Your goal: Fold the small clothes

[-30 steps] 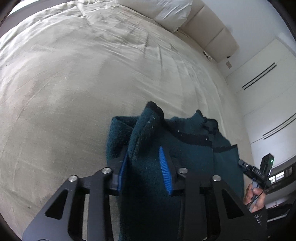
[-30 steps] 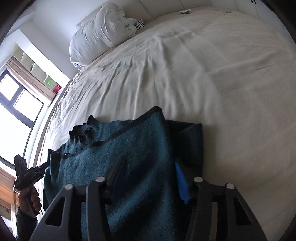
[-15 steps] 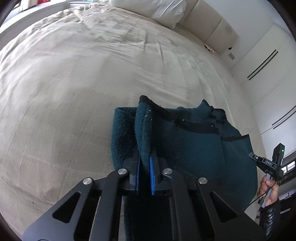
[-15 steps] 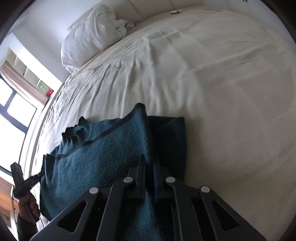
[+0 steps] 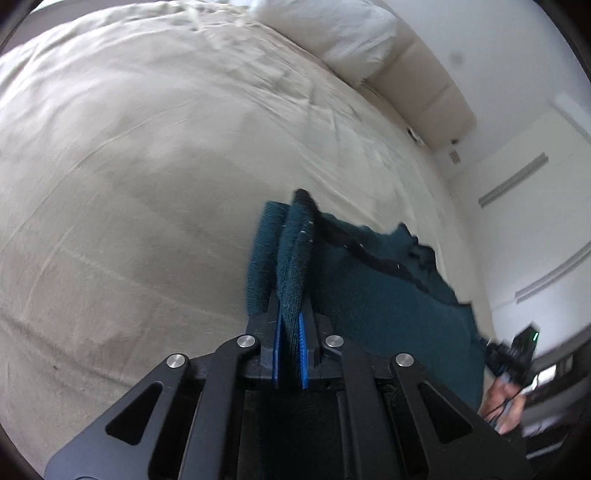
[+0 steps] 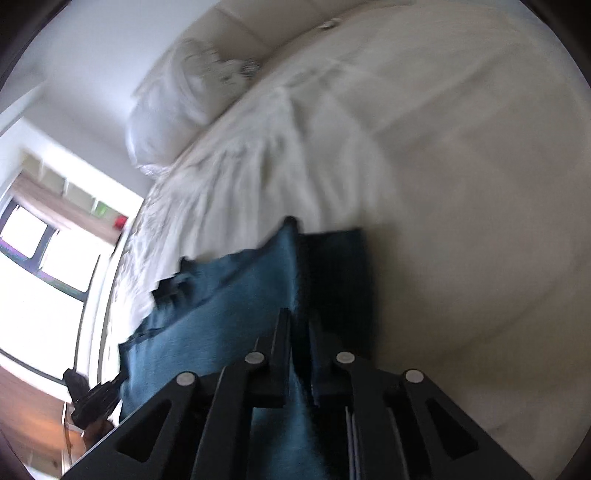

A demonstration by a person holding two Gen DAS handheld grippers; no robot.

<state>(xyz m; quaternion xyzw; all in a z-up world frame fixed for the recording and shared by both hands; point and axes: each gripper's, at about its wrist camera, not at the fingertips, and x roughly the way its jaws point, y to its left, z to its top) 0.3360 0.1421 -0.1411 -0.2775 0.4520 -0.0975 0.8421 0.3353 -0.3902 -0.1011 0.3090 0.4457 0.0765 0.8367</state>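
A dark teal knitted sweater (image 5: 376,295) with black trim lies on a cream bed sheet (image 5: 129,177). My left gripper (image 5: 290,314) is shut on a pinched fold at the sweater's left edge, which stands up between the blue pads. In the right wrist view the same sweater (image 6: 229,314) stretches to the left, and my right gripper (image 6: 301,332) is shut on a fold at its right edge. Both held edges are raised off the sheet. The view is motion-blurred.
White pillows (image 5: 332,33) and a padded headboard (image 5: 436,107) lie at the far end of the bed. A window (image 6: 33,258) and shelves are at the left of the right wrist view. The other hand and gripper show at one edge of each view (image 5: 517,354).
Both grippers went from open around the sweater's edges to shut on them. They have since lifted and both views have tilted, with the pinched folds raised.
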